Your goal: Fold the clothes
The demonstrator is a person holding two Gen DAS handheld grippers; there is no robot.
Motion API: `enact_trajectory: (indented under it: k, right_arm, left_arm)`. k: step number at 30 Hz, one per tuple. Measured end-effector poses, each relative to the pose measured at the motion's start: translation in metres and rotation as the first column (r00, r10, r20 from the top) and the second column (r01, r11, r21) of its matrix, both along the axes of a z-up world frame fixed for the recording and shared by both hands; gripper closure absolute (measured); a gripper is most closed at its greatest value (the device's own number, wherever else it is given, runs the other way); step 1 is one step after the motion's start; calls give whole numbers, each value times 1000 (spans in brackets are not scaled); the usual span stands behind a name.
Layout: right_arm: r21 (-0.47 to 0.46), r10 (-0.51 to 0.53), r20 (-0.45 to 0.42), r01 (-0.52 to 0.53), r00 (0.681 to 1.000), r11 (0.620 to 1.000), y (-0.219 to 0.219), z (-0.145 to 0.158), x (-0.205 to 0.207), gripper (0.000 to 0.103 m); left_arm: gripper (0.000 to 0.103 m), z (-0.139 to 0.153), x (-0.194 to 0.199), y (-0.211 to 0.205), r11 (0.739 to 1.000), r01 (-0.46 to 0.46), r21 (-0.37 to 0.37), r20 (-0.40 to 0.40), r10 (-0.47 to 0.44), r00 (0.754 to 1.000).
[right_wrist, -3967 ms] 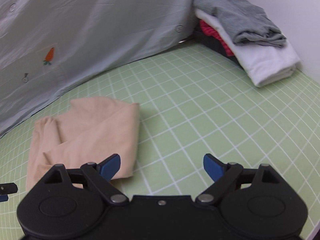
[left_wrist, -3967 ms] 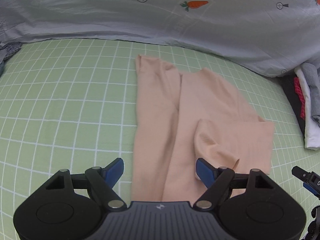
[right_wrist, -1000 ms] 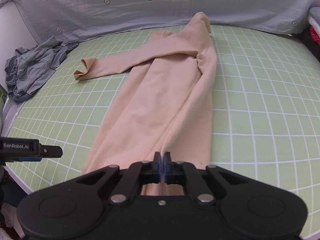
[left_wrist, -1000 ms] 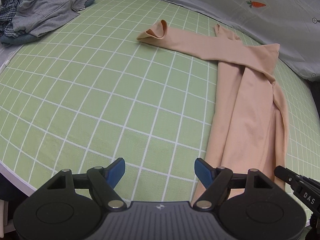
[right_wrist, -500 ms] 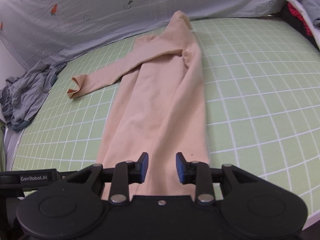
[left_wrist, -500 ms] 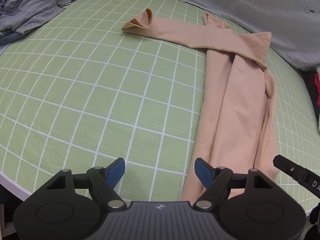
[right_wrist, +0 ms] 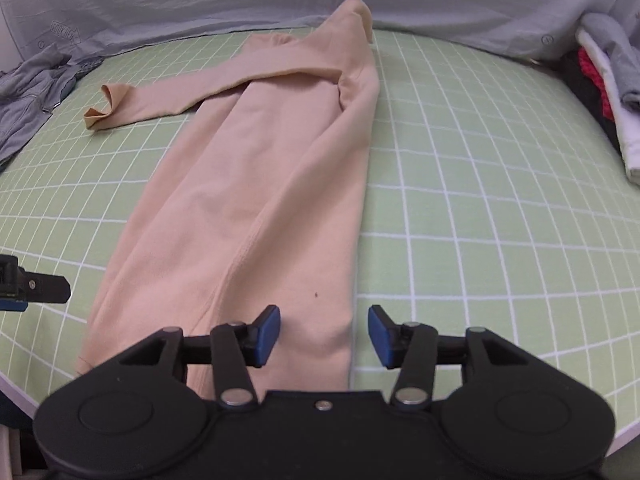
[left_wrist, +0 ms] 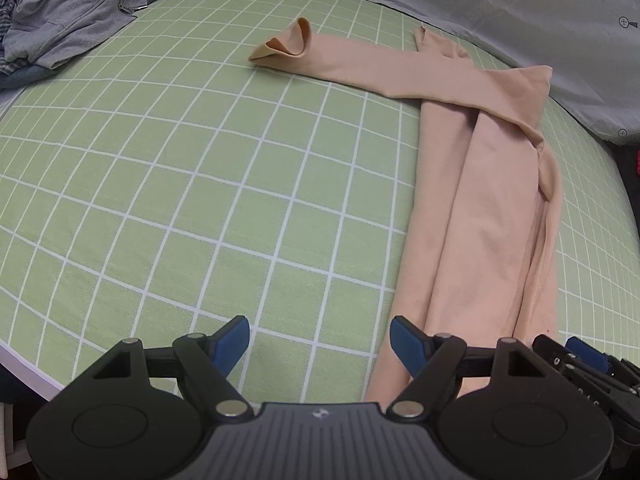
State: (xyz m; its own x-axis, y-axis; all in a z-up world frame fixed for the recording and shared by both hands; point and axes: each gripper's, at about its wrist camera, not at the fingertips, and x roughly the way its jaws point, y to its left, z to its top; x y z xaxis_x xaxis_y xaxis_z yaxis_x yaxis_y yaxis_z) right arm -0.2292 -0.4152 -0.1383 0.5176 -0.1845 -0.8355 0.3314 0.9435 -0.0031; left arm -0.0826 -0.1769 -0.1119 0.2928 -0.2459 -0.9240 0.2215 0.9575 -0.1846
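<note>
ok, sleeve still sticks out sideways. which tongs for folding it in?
Probably left. The left tongs are open on the side where the sleeve lies. The right tongs, also open, hover over the shirt's hem, farther from it.

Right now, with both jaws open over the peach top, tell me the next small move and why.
Probably send the left gripper forward to the sleeve cuff and close on it. The peach top lies in a long narrow strip, but that one sleeve sticks out sideways across the green grid sheet, beyond the strip. The right gripper hangs open at the near hem, holding nothing.
</note>
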Motion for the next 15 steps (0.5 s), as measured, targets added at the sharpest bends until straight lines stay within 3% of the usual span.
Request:
enact_trajectory:
  k: [4,9,15]
  right_arm:
    - [-21,-22,61,24,998,999,-13,18,14,44]
    - [-48,-16,114,21,993,999,-21,34,35,27]
    - [-74,-1,143,12,990,997,-36,42,66,22]
  left_arm:
    - [25,5,11,-2,1000,-23,-5,6,23,1000]
    - [25,14,27,-11,999,-47,-17,28,47,999]
    - [24,17,54,-19,997,-82,-14,36,82,996]
